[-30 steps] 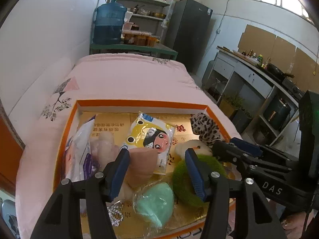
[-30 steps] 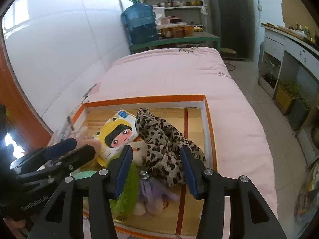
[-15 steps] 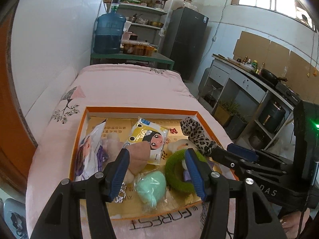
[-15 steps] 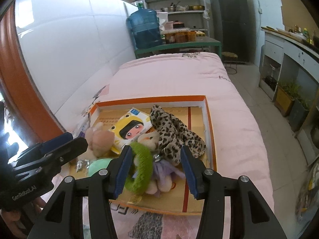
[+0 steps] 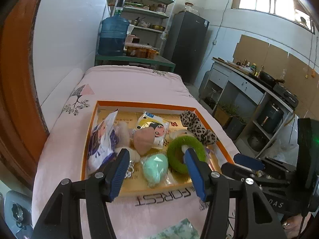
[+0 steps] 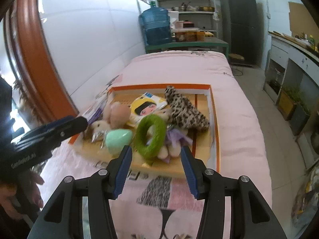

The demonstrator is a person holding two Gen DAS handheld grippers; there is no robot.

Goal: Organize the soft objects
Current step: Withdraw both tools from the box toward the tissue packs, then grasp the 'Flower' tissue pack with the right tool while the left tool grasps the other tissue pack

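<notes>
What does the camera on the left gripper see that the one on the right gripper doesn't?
Only the left wrist view shows the bright window, the dark pan on the kitchen counter, and the FOREST lettering on the pink bedcover.

Only the right wrist view shows the person's hand under the left gripper, and a round stool by the bed's far end.

Both show the orange-rimmed tray holding the green fuzzy ring, mint pouch and leopard-print cloth, plus the blue water jug. Each gripper stands open and empty.

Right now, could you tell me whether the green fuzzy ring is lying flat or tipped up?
Tipped up: the green fuzzy ring stands on edge, leaning against the plush toys behind it.
</notes>
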